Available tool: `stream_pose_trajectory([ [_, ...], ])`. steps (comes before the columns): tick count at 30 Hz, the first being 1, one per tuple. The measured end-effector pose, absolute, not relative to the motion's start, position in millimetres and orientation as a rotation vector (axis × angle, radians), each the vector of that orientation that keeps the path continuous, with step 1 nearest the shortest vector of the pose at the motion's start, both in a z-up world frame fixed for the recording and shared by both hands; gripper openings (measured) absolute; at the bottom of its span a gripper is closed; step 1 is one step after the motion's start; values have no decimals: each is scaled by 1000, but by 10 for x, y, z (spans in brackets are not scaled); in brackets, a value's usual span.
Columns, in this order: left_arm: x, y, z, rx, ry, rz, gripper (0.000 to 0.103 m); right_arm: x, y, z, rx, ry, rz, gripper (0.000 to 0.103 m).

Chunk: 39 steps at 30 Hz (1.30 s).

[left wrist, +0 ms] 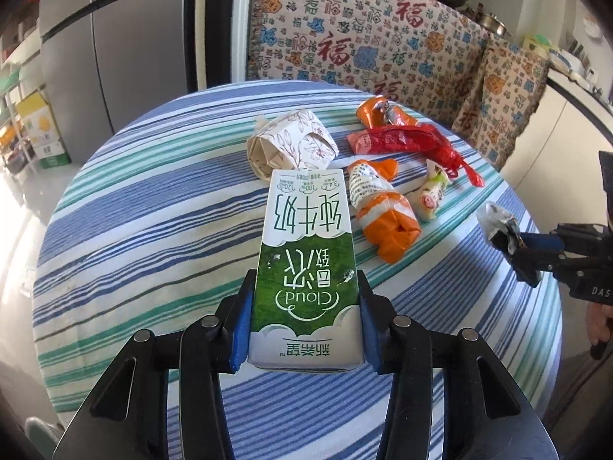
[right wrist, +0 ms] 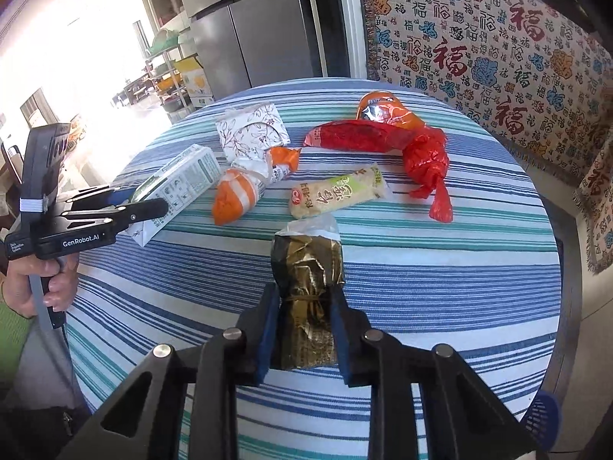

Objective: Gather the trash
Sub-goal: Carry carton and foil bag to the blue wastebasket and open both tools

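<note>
- The left tongs (left wrist: 304, 303) are clenched on a green and white milk carton (left wrist: 304, 264) in the lower middle of the left wrist view; the blue pads (left wrist: 241, 329) press on both of its sides near its bottom end.
- The right tongs (right wrist: 304, 322) are clenched on a crumpled dark gold foil wrapper (right wrist: 306, 291) in the lower middle of the right wrist view, with a clear plastic end at its top.
- The round table with a blue, green and white striped cloth (left wrist: 153, 230) fills the middle of both views.
- More trash lies on the table: a folded paper box with a leaf print (left wrist: 287, 145), an orange and white crumpled packet (left wrist: 383, 211), a red plastic bag (left wrist: 413, 143), an orange foil packet (left wrist: 379, 113) in the upper middle, and a pale snack wrapper (right wrist: 337, 195).
- A hand (right wrist: 42, 280) holds the left tool at the left edge of the right wrist view.
</note>
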<state>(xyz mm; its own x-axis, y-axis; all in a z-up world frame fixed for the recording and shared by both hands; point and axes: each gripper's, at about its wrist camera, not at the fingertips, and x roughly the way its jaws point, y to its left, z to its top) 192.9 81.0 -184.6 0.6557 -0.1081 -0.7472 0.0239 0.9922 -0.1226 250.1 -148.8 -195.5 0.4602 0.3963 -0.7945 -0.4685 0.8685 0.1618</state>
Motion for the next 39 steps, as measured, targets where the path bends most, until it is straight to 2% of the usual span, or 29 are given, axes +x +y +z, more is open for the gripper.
stream_pose_trajectory([
  [7, 1620, 659, -1672, -155, 817, -93, 48, 2417, -1749, -1912, -16, 947, 509, 27],
  [15, 1655, 23, -1610, -131, 822, -195, 48, 2241, -2248, -1767, 101, 905, 433, 27],
  [30, 2042, -1996, -1298, -63, 808, -542, 48, 1559, -4463, -1563, 299, 831, -50, 27],
  [39, 2157, -3122, -1414, 16, 848, -687, 48, 1493, -5155, -1659, 380, 809, -179, 27],
])
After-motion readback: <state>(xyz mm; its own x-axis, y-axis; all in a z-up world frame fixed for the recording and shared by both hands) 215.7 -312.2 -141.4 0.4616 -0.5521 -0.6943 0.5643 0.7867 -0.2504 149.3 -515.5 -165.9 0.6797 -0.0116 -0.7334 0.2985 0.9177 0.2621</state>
